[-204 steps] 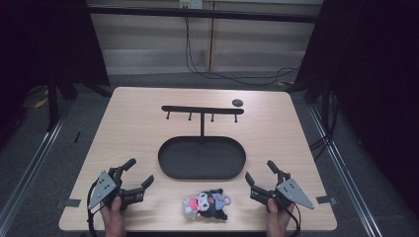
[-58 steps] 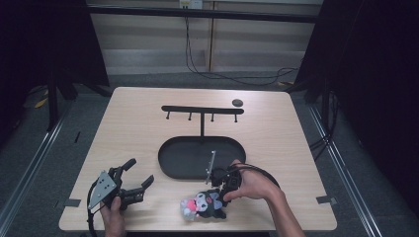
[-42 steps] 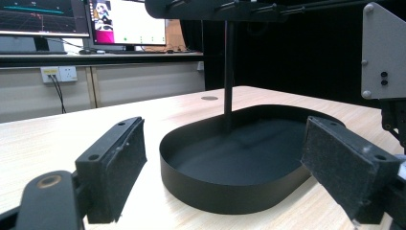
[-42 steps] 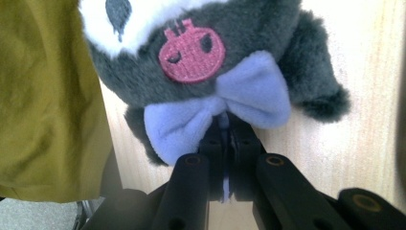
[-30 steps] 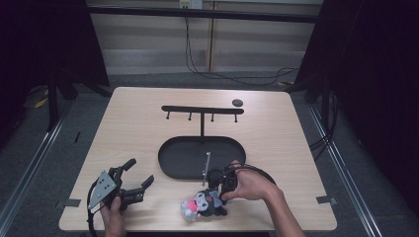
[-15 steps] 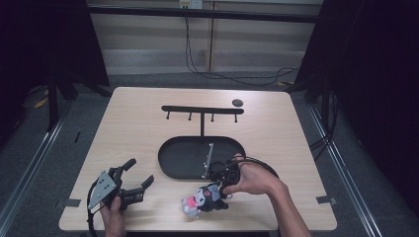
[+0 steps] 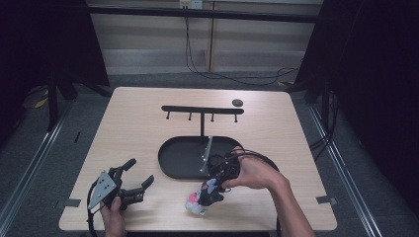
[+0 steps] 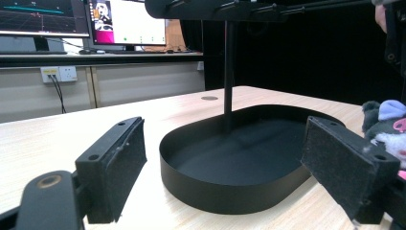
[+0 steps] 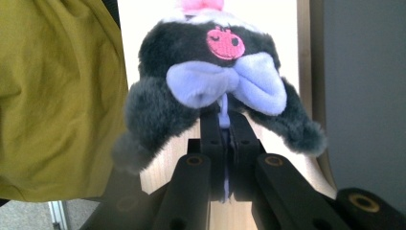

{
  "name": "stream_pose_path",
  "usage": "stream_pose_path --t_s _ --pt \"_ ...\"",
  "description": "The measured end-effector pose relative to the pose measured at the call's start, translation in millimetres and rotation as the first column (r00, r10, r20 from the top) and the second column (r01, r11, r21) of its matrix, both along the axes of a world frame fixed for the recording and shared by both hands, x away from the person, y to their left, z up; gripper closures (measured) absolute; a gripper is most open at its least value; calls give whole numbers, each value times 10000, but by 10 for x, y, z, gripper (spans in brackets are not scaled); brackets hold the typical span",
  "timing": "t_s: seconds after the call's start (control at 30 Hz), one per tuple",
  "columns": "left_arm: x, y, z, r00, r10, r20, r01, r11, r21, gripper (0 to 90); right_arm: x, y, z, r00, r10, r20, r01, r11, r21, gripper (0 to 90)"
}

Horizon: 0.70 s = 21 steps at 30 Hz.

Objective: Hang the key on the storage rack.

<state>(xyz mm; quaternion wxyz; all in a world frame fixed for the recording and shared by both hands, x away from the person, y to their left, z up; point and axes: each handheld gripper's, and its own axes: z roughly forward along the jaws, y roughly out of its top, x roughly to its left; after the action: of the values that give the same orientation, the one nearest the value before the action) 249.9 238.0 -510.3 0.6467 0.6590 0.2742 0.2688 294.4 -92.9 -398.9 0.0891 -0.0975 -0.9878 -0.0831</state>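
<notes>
One plush toy (image 7: 203, 196), fluffy, dark grey with a lilac bow and a pink embroidered patch, hangs at the table's (image 7: 138, 133) near edge. The right gripper (image 9: 225, 125) is clamped on a thin lilac loop at the toy's bow. The left gripper (image 7: 136, 178) rests with jaws apart, holding nothing. One smooth black oval tray (image 7: 173, 163) carries a T-shaped rack (image 7: 201, 109) with four pegs.

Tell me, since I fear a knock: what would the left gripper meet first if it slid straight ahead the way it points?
Most likely the black oval tray: its near wall lies straight ahead of the open left gripper. The plush toy sits off to one side.
</notes>
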Motion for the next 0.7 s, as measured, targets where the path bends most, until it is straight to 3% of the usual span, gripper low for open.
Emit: stream_pose_path --t_s 0.47,0.7 --pt "0 0 0 10000 -1 1 1 10000 -1 151 104 13 260 10000 -7 70 6 10000 90 872" --pt "0 0 0 10000 1 2 -1 10000 -1 151 177 61 384 10000 44 14 -44 9999 -105 872"
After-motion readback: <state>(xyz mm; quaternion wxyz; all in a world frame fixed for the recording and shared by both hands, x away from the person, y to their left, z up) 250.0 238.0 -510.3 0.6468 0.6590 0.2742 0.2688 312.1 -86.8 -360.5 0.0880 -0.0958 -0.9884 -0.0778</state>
